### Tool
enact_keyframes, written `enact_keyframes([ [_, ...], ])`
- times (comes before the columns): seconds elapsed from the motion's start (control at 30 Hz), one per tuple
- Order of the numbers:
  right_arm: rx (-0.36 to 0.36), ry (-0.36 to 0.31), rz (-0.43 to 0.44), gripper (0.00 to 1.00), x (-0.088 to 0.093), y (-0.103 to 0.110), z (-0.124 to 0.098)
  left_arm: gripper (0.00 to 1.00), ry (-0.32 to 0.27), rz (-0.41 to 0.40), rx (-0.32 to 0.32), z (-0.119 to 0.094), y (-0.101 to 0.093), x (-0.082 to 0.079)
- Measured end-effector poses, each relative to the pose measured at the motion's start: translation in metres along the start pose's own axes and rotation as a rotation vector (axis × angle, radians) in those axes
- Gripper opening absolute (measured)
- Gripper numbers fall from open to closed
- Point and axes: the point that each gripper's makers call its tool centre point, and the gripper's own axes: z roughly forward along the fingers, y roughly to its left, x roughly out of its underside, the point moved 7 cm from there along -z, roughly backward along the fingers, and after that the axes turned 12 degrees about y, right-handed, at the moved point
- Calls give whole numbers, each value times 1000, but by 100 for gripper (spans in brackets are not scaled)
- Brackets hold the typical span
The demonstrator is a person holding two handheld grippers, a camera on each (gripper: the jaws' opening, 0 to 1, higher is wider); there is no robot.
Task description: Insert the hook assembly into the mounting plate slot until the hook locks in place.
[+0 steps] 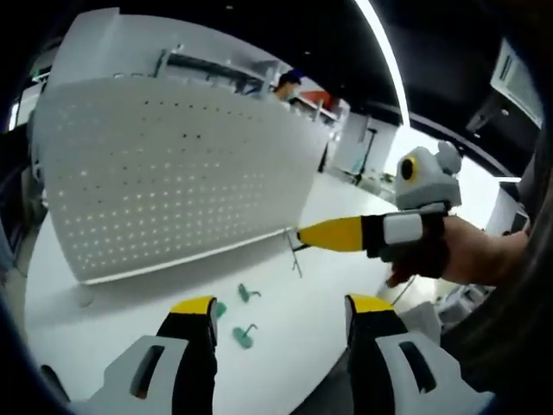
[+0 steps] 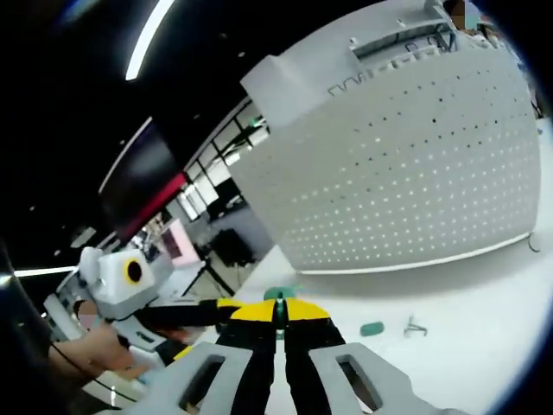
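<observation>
A thin metal hook (image 1: 295, 251) is pinched in the closed jaws of the right gripper (image 1: 304, 235), held in the air just off the white pegboard's (image 1: 173, 181) lower corner; nothing is inserted yet. Three teal-based hooks (image 1: 244, 335) lie on the white worktop (image 1: 285, 346) near its front edge. The left gripper (image 1: 281, 316) hovers with jaws spread, holding nothing.

Upright pegboard (image 1: 173, 181) blocks behind, bare tabletop (image 1: 130, 311) open before it
</observation>
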Motion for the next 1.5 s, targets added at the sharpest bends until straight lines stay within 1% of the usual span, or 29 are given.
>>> enact_keyframes([
  [0.13, -19, 6, -15, 0, 0, 5, 1, 45, -24, -12, 31, 1, -1, -4],
  [0.2, -19, 9, -34, 0, 0, 8, 1, 41, -39, -24, 50, 0, -2, -6],
  [0.3, -33, 6, -37, 0, -1, 13, 0, 39, -52, -46, 64, 1, -2, -8],
  [0.4, -38, 2, -62, 0, -2, 18, 0, 35, -61, -57, 72, 0, -3, -8],
  [0.63, -47, 5, -86, 0, 0, 25, 3, 29, -73, -57, 79, 0, -4, -10],
  [0.83, -48, 2, -123, 0, 1, 31, 5, 18, -90, -71, 76, -3, -3, -11],
  [1.13, -44, -20, -143, 0, 1, 36, 4, 9, -102, -96, 116, -3, -6, -13],
  [1.33, -38, -32, -159, 0, 0, 37, 3, 7, -110, -107, 135, -4, -7, -13],
  [1.5, -31, -33, -193, 0, 0, 40, 1, 6, -107, -119, 151, -4, -8, -13],
])
